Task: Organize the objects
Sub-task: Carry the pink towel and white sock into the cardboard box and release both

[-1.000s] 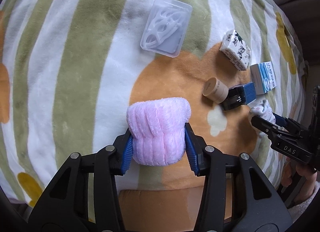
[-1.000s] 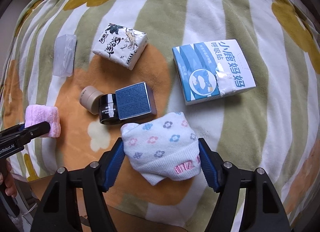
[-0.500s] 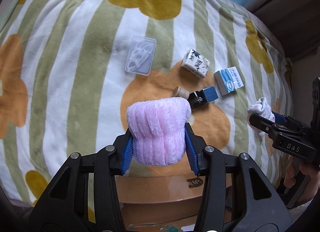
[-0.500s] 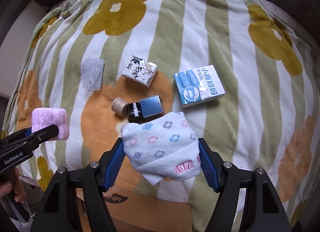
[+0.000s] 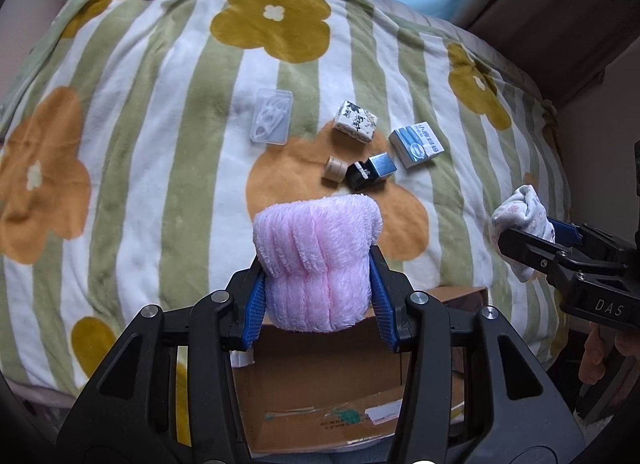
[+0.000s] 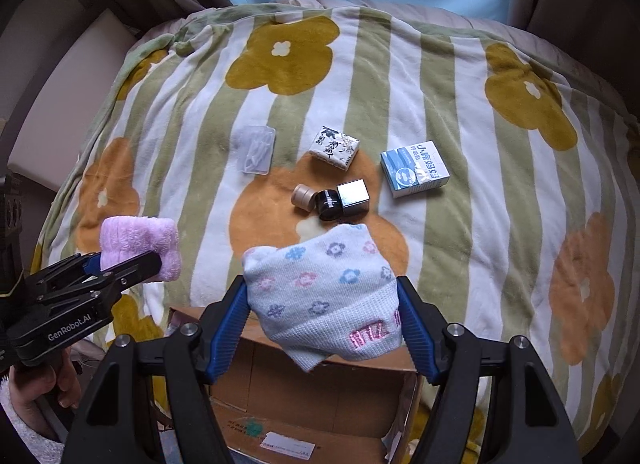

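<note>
My left gripper (image 5: pixel 316 296) is shut on a fluffy pink towel roll (image 5: pixel 318 260) and holds it in the air above an open cardboard box (image 5: pixel 320 392). It also shows in the right wrist view (image 6: pixel 138 250). My right gripper (image 6: pixel 322 328) is shut on a white sock with a flower pattern (image 6: pixel 324 296), held above the same box (image 6: pixel 316 396). The sock also shows at the right of the left wrist view (image 5: pixel 524 220). Both hang at the bed's near edge.
On the striped flower blanket (image 6: pixel 480 224) lie a clear plastic case (image 6: pixel 256 148), a patterned tissue pack (image 6: pixel 335 146), a blue-white carton (image 6: pixel 414 168), a tan round tin (image 6: pixel 303 197), a black jar (image 6: pixel 328 204) and a silver cube (image 6: pixel 353 197).
Both grippers have lifted and pulled back from the blanket with the towel and the sock. The items on the bed look smaller and the cardboard box has come into view below.
</note>
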